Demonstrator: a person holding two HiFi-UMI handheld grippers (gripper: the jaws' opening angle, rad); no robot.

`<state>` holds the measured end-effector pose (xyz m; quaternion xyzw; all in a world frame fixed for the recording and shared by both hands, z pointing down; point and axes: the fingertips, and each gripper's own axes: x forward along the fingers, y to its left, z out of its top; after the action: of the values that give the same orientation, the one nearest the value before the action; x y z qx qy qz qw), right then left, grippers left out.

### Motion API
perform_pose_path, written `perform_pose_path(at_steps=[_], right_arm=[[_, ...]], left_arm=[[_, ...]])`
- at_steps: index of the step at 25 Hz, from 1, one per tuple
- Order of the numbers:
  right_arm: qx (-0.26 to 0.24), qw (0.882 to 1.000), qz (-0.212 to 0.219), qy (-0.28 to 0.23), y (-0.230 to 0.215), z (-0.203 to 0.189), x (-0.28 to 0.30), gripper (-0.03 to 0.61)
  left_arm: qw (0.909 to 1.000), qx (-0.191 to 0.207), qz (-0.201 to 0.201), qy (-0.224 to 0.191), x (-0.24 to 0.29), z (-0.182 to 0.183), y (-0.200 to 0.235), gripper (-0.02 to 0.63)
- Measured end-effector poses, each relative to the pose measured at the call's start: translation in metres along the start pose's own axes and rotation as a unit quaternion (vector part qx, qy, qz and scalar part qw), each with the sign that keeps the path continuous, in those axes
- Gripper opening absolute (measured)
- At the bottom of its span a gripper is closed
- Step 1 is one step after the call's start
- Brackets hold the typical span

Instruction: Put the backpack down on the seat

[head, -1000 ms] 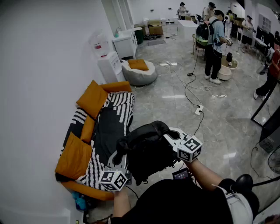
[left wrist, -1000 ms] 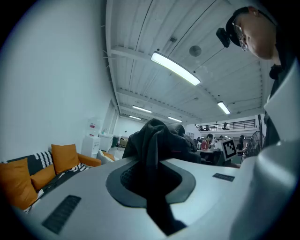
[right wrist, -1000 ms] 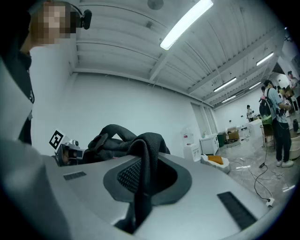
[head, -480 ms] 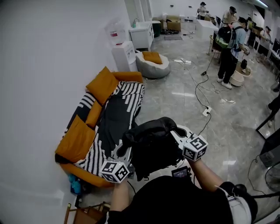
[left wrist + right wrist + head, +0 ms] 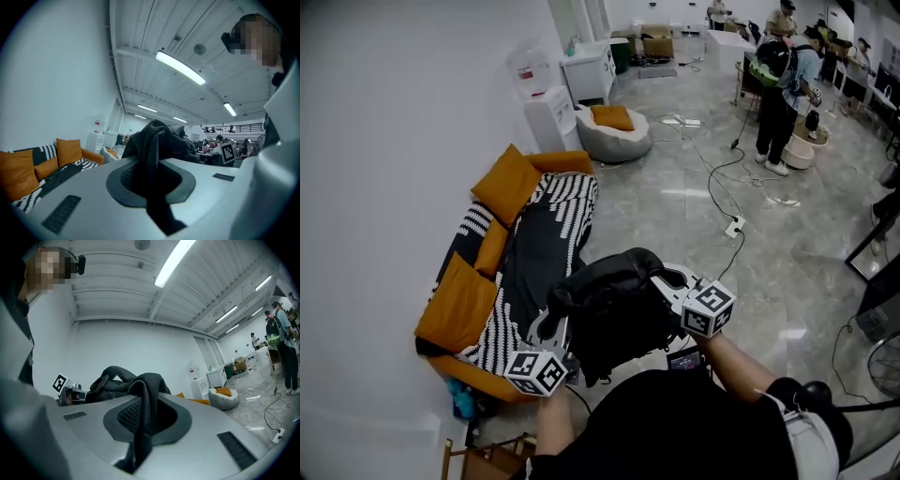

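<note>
The backpack [image 5: 614,314] hung in the air in front of the person, carried by both tongs, near the sofa's [image 5: 534,253] closer end and not yet on its seat. The left tongs [image 5: 553,328] were almost closed, pinching a black strap [image 5: 152,154] of the backpack. The right tongs [image 5: 673,284] were likewise clamped on a mesh strap [image 5: 145,394]. The sofa stood against the wall [image 5: 394,141], with orange cushions [image 5: 506,183] and a striped throw [image 5: 567,211] over it.
</note>
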<state>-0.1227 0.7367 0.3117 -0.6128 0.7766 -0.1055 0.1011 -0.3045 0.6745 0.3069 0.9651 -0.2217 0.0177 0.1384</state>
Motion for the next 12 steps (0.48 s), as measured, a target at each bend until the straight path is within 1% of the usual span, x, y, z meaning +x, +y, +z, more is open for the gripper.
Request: perform_pose_path(at_steps=[3, 8, 12], right_arm=[[0.019, 1.0, 0.001, -0.008, -0.011, 0.002, -0.014, 0.046], [0.006, 1.0, 0.002, -0.012, -0.027, 0.006, -0.028, 0.048], [0.001, 1.0, -0.007, -0.017, -0.041, 0.011, -0.045, 0.048]], left_arm=[[1.0, 0.0, -0.002, -0.002, 0.01, -0.003, -0.012, 0.041], [0.9999, -0.012, -0.004, -0.007, 0.024, -0.007, -0.026, 0.041], [0.9995, -0.028, -0.013, -0.007, 0.039, -0.017, -0.041, 0.041]])
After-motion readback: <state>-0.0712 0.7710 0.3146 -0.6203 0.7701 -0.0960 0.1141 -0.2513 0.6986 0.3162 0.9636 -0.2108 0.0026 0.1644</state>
